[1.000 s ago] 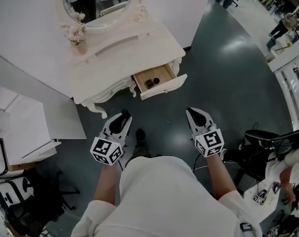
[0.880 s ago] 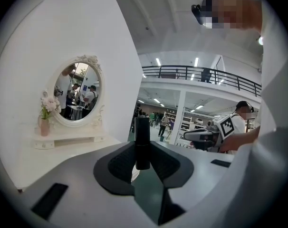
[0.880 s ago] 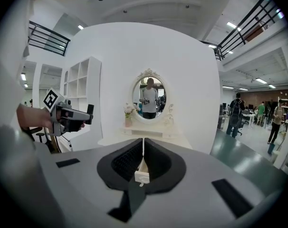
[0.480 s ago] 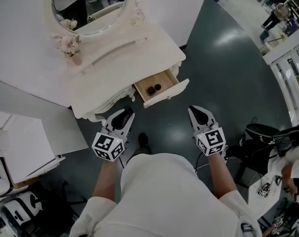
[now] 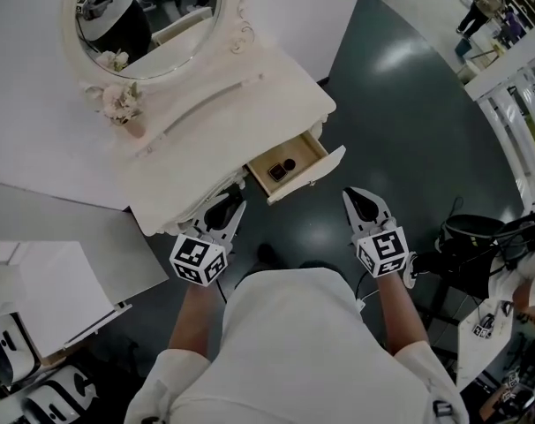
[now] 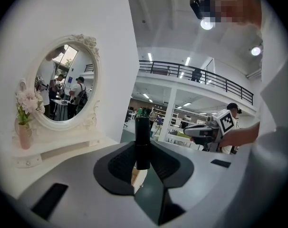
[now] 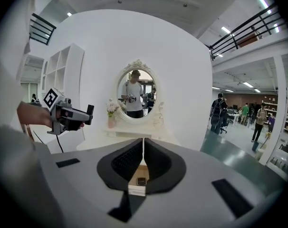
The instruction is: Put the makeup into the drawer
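Before the dressing table with its open drawer, a black makeup tube is clamped by the left gripper; the right gripper is closed, empty.

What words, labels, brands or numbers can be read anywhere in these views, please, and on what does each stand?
No readable text anywhere.
The left marker cube and right marker cube: black-and-white square patterns only, no letters.
The dark tube: no print visible.
The items in the drawer: too small to read.
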Available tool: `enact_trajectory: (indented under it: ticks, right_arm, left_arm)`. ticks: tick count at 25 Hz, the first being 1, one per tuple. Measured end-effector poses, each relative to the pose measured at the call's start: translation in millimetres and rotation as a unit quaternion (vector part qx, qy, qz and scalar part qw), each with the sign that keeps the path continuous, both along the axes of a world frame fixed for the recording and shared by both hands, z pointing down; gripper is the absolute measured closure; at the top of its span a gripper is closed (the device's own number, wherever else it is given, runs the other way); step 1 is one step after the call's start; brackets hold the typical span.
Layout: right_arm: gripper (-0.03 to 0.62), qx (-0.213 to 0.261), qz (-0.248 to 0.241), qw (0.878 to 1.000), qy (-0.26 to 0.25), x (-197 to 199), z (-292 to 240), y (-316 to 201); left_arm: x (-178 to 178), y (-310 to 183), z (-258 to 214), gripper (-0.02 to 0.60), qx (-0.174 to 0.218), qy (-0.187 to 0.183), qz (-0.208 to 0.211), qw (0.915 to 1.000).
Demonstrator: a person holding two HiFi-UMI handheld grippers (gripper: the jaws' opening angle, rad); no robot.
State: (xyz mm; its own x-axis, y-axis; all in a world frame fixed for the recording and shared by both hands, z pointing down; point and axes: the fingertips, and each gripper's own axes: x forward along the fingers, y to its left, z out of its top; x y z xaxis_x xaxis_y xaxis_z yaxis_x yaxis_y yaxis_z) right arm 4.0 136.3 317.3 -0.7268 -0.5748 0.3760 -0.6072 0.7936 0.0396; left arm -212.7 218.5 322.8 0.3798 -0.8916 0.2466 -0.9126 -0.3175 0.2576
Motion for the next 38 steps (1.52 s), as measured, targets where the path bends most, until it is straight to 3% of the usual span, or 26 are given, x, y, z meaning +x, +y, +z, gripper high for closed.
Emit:
enact_trajectory:
  ticks: [12, 21, 38]
  right_arm:
    - [0.563, -0.015, 0.038, 0.999, 0.007, 3, 12, -12]
    - [0.563, -0.027, 0.037, 0.999, 0.001, 4, 24, -46]
    - [0.563, -0.05, -0.046, 0.998, 0.001, 11, 52, -169]
  left_arm:
    - [-2, -25, 7, 0.48, -0.011, 0.004, 0.033, 0.9994]
    - [2, -52, 14, 0.48, -0.025, -0.005, 0.03, 0.9992]
    - [37, -146, 37, 0.48, -0.076, -0.03, -0.024, 0.9964]
